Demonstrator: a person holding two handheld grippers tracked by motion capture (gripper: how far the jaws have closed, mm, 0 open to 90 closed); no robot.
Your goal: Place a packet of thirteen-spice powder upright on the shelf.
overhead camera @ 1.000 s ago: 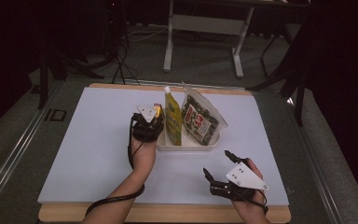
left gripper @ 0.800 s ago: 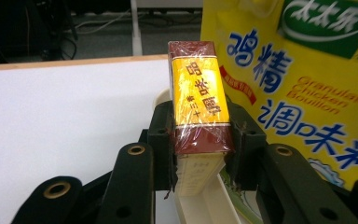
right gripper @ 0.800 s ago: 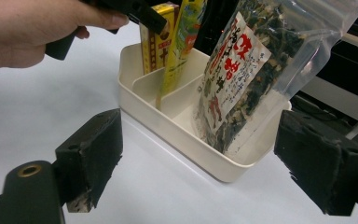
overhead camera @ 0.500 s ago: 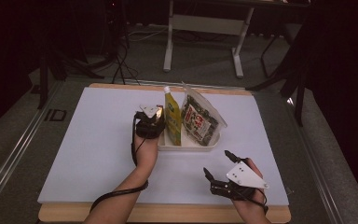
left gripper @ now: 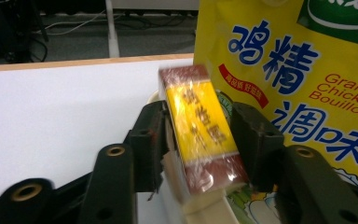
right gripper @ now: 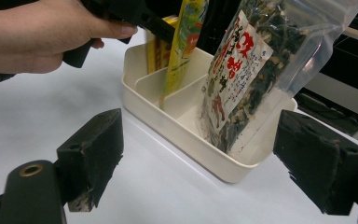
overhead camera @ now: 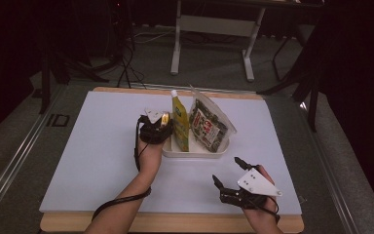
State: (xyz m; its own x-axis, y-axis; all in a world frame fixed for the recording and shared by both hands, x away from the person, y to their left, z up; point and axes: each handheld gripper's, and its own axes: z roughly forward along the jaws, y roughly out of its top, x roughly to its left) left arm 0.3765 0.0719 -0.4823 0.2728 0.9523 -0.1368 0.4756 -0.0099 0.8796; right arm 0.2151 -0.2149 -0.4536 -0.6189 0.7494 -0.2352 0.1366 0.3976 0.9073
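Observation:
A small box (left gripper: 200, 140), wrapped in yellow and maroon, leans in the left end of the cream tray (overhead camera: 197, 151), beside a yellow bouillon pouch (left gripper: 284, 70). My left gripper (left gripper: 198, 114) straddles the box. Its jaws have just been opening, and the box sits loosely between the pads. In the high view the left gripper (overhead camera: 157, 124) is at the tray's left end. The yellow pouch (overhead camera: 179, 124) and a clear seaweed bag (overhead camera: 209, 127) stand upright in the tray. My right gripper (overhead camera: 226, 169) rests open near the table's front, empty, facing the tray (right gripper: 168, 121).
The tray has a divider, with the seaweed bag (right gripper: 242, 79) in its larger compartment. The white table top (overhead camera: 87, 146) spreads wide to the left of the tray. A metal stand (overhead camera: 209, 29) and cables lie on the floor beyond the far edge.
The left hand has shifted slightly at the tray's left end. The right gripper has kept still.

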